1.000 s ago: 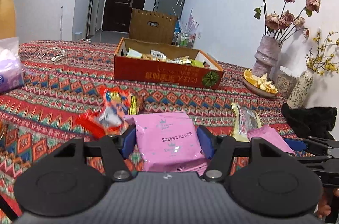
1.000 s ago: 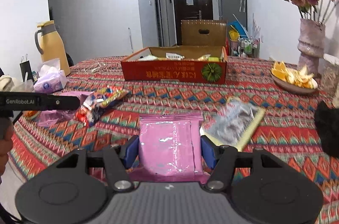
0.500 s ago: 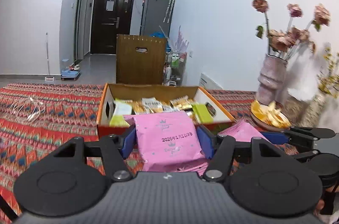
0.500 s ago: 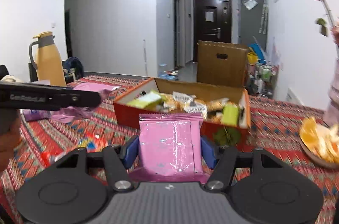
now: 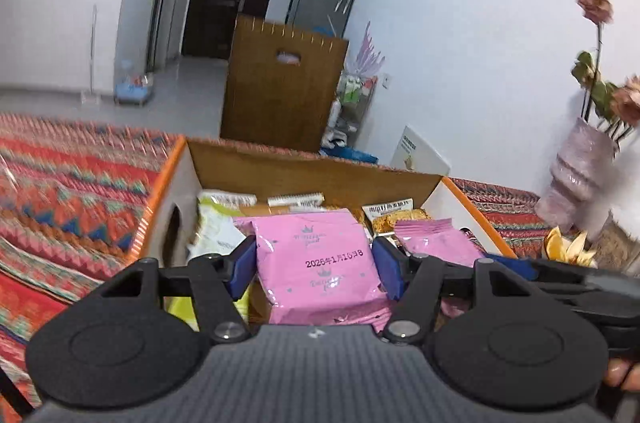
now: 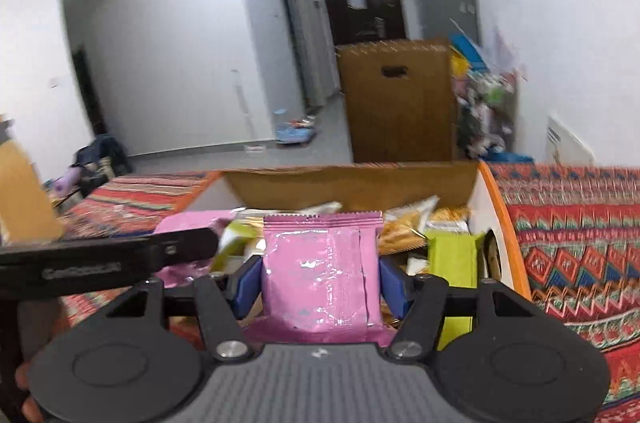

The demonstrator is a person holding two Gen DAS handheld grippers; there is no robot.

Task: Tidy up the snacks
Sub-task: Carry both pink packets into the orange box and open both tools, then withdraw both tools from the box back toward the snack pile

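- While both grippers hang over the snack box (image 5: 460,191), the left gripper (image 5: 316,263) has its fingers clamped on a dated pink packet (image 5: 320,263).
- Beside it, the right gripper (image 6: 320,279) grips a second pink packet (image 6: 320,271).

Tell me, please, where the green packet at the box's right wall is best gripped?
Probably across the green packet's long side edges, coming from above: it lies flat and narrow, and the box wall blocks its right side. The right gripper must drop its pink packet first.
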